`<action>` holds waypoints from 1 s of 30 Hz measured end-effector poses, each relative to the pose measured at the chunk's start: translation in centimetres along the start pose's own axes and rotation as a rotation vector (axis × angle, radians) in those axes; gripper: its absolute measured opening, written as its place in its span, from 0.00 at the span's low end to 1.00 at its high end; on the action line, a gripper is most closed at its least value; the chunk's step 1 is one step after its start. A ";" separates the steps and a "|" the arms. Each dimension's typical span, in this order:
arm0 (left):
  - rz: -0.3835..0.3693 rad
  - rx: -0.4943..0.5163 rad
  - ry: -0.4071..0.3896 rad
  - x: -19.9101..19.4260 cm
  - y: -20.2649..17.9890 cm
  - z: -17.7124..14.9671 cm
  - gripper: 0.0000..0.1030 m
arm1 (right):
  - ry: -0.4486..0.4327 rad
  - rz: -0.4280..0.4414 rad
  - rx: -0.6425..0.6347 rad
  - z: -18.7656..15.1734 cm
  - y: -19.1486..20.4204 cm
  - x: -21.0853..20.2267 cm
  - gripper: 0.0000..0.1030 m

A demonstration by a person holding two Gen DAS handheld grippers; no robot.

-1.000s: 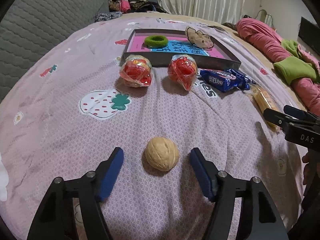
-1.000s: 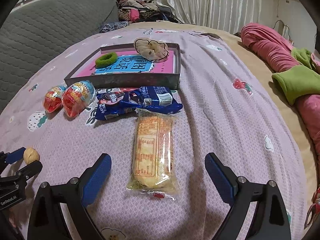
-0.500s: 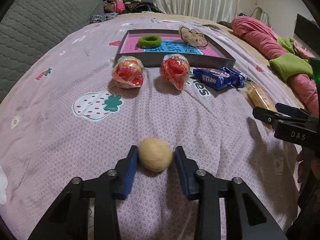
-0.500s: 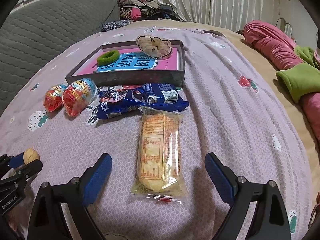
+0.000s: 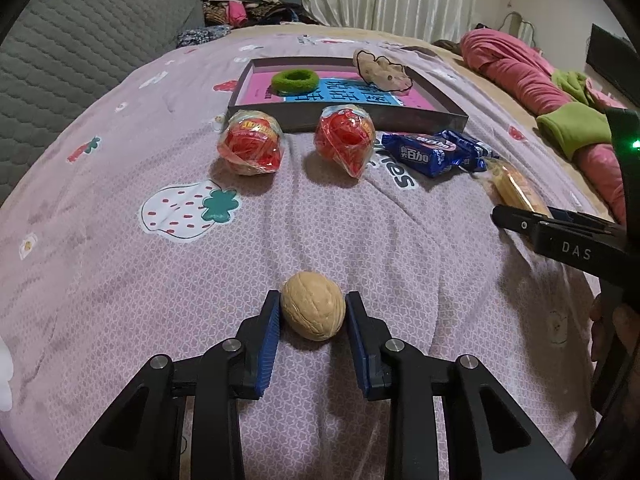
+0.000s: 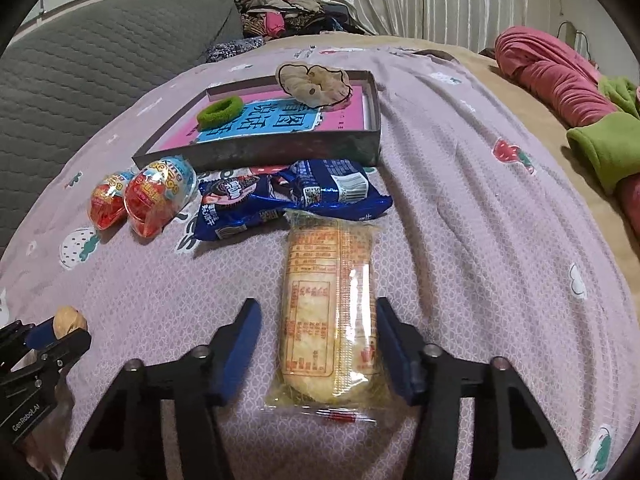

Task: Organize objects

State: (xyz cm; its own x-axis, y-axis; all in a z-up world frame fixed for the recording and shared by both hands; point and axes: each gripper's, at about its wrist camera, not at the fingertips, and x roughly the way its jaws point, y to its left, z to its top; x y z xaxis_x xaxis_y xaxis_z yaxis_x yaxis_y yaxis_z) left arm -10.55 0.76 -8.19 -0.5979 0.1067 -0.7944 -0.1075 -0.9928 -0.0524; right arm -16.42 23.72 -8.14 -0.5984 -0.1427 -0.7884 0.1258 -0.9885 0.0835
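Left wrist view is showing the left gripper [image 5: 312,316] closing its blue fingers [image 5: 269,340] narrowly on a walnut [image 5: 313,311], which is sitting on the pink bed cover [image 5: 120,280] squarely between them, both pads touching its sides. Right wrist view is showing the right gripper [image 6: 318,344] closing around a yellow cracker packet [image 6: 330,304] lying lengthwise between its fingers [image 6: 240,340]; the far-side finger is touching the wrapper's edge, the other standing just beside it with a gap. Beyond are lying blue biscuit packs [image 6: 288,200] and a grey tray [image 6: 260,152].
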 end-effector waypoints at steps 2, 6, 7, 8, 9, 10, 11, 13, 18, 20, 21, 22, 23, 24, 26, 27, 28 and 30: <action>-0.001 0.001 0.001 0.0 0.0 0.0 0.32 | -0.001 0.000 -0.007 0.0 0.0 -0.1 0.42; 0.003 0.005 -0.001 0.1 -0.2 0.1 0.32 | -0.001 0.008 -0.007 0.0 0.0 -0.3 0.40; 0.003 0.006 -0.001 0.1 -0.2 0.1 0.32 | -0.002 0.013 -0.007 0.0 0.0 -0.3 0.39; 0.003 0.008 -0.003 0.0 -0.3 0.1 0.32 | -0.004 0.020 -0.006 -0.1 0.0 -0.5 0.39; 0.003 0.007 -0.003 0.1 -0.3 0.1 0.32 | -0.005 0.027 -0.006 -0.1 0.1 -0.6 0.39; 0.002 0.007 -0.002 0.0 -0.3 0.1 0.32 | -0.006 0.033 -0.010 -0.1 0.2 -0.7 0.39; 0.001 0.006 -0.003 0.0 -0.3 0.1 0.32 | -0.007 0.040 -0.015 -0.2 0.4 -0.9 0.39; -0.002 0.005 -0.004 0.0 -0.2 0.2 0.32 | -0.009 0.049 -0.027 -0.3 0.8 -1.1 0.39; -0.007 0.005 -0.009 -0.1 -0.3 0.3 0.32 | -0.004 0.078 -0.058 -0.6 2.1 -1.5 0.39; -0.005 0.008 -0.010 -0.1 -0.4 0.3 0.32 | -0.001 0.086 -0.070 -0.8 2.6 -1.6 0.39; -0.007 0.008 -0.011 -0.2 -0.4 0.3 0.32 | -0.003 0.087 -0.073 -0.9 2.7 -1.7 0.39; -0.010 0.007 -0.011 -0.2 -0.5 0.4 0.32 | -0.002 0.090 -0.078 -0.9 2.9 -1.8 0.39; -0.010 0.008 -0.013 -0.3 -0.5 0.4 0.32 | -0.002 0.091 -0.084 -1.0 3.1 -1.9 0.39; -0.012 0.007 -0.012 -0.3 -0.6 0.4 0.32 | -0.002 0.091 -0.088 -1.1 3.3 -2.0 0.39; -0.020 0.003 -0.015 -0.5 -0.6 0.5 0.32 | -0.004 0.091 -0.098 -1.3 3.7 -2.2 0.39; -0.021 0.002 -0.015 -0.5 -0.6 0.5 0.32 | -0.002 0.091 -0.102 -1.4 3.9 -2.2 0.39; -0.022 -0.001 -0.019 -0.6 -0.6 0.6 0.32 | -0.002 0.091 -0.103 -1.5 4.0 -2.3 0.39; -0.023 -0.001 -0.022 -0.7 -0.5 0.7 0.32 | -0.003 0.095 -0.104 -1.6 4.3 -2.4 0.39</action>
State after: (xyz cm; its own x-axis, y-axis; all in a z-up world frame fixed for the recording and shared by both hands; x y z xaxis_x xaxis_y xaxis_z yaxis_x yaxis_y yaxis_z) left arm -10.62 1.17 -7.17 -0.6127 0.1310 -0.7794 -0.1205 -0.9901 -0.0717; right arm -13.19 19.93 -6.82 -0.5825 -0.2358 -0.7779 0.2628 -0.9602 0.0942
